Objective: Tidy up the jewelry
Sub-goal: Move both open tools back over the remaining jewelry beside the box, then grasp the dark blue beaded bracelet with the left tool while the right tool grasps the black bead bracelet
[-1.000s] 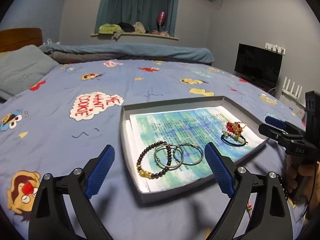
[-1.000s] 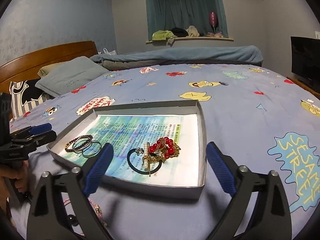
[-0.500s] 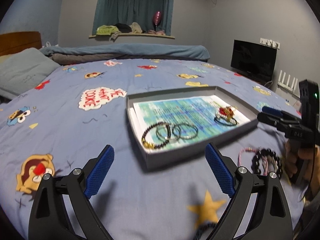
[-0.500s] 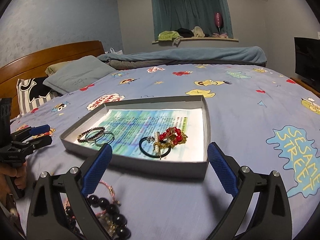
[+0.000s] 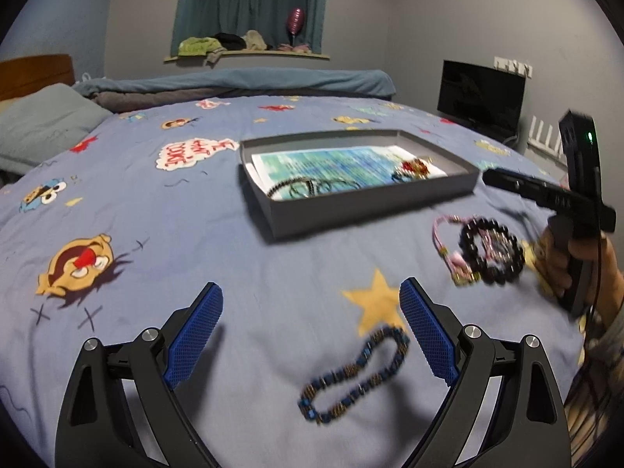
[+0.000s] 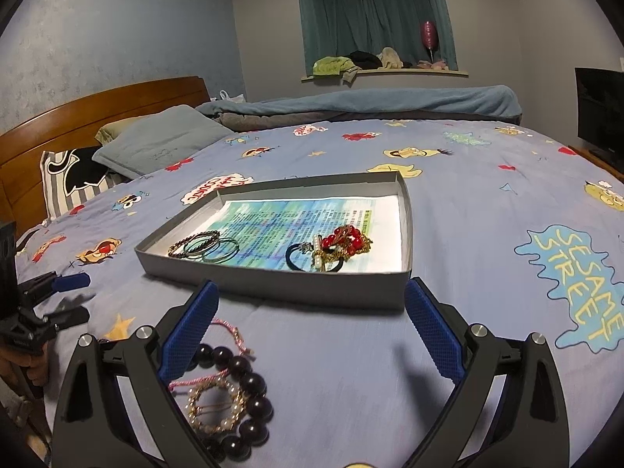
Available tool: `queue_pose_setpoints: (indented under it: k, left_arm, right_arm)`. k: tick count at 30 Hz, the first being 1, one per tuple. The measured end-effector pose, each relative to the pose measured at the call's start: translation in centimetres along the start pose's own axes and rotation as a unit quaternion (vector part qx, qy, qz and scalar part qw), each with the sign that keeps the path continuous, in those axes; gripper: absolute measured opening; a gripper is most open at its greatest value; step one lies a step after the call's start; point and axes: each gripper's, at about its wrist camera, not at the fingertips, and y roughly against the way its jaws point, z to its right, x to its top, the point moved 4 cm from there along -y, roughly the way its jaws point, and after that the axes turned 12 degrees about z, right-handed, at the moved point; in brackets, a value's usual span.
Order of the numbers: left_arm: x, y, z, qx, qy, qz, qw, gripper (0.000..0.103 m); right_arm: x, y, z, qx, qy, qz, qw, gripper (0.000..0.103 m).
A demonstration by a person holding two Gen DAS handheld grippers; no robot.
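1. Where both jaws gape empty, left gripper (image 5: 311, 335) and right gripper (image 6: 310, 329) hover.
2. Blue-gold beaded bracelet (image 5: 357, 376): bedsheet (image 5: 234, 273), lower centre, elongated loop running lower-left to upper-right.
3. Grey tray (image 5: 351, 204): mid-frame.

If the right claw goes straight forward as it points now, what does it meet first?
Probably the near wall of the grey tray, just ahead of the open right claw. The black bead bracelet lies below its left finger, off that line.

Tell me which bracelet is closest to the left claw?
The blue beaded bracelet. It lies on the bedsheet right between the fingers of the open left claw, while the big black-bead bracelet sits farther off, and the others are in the grey tray.
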Motion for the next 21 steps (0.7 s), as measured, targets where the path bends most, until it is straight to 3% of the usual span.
queue_pose_setpoints:
  k: [3,6,10,15,21]
  left_arm:
    - [-0.7,0.2,0.4,0.003,-0.007,-0.006,0.9999,0.089]
    - [-1.3,0.1,0.6,0.002,-0.008,-0.016,0.9998,0.081]
    - [-1.8,-0.1,1.0,-0.002,-0.013,-0.028,0.9995,0.068]
    - [-2.0,0.0,1.1,-0.002,-0.014,-0.029,0.9995,0.068]
    - [-2.0,0.1,1.3,-0.001,-0.014,-0.030,0.9994,0.068]
  right_arm:
    - [-0.3,0.5,-0.3,0.008,0.002,-0.005,1.000,0.095]
    - [-0.7,0.9,-0.6,0.018,0.005,-0.014,1.000,0.091]
    - [-1.4,1.1,-0.8,0.028,0.008,-0.035,0.999,0.067]
    - [-2.7,1.4,-1.1,0.046,0.012,-0.070,0.996,0.051]
    - [-3.9,1.3,-1.8,0.058,0.032,-0.097,0.993,0.022]
